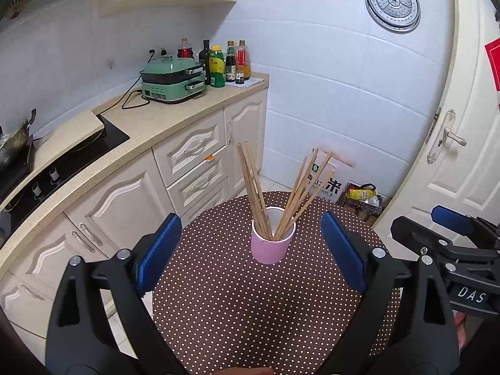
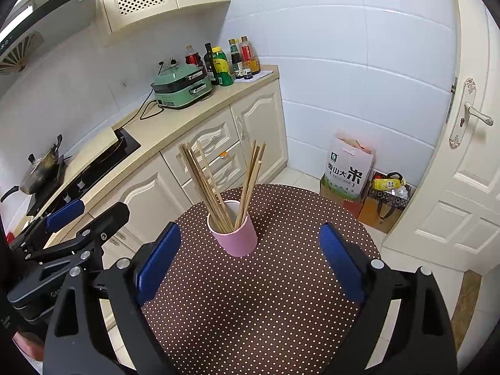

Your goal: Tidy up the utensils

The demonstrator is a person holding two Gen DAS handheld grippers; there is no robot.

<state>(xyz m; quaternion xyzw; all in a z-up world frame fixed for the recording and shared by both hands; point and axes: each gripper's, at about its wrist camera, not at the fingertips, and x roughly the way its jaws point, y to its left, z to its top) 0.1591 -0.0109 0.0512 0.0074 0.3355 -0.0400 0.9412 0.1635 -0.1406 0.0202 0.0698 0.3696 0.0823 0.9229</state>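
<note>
A pink cup [image 1: 271,246] stands upright on a round table with a brown dotted cloth [image 1: 237,306]. Several wooden chopsticks [image 1: 275,193] stand in it, fanned into a left and a right bunch. My left gripper [image 1: 251,250] is open and empty, its blue pads either side of the cup and nearer to me. The cup [image 2: 237,237] and chopsticks [image 2: 225,184] also show in the right wrist view. My right gripper [image 2: 250,259] is open and empty, just behind the cup. Each gripper appears at the edge of the other's view.
A kitchen counter [image 1: 162,115] with a green electric cooker [image 1: 172,81], bottles [image 1: 225,62] and a stove with a wok runs along the left. A rice bag [image 2: 348,168] and boxes sit on the floor by the white door [image 2: 462,156].
</note>
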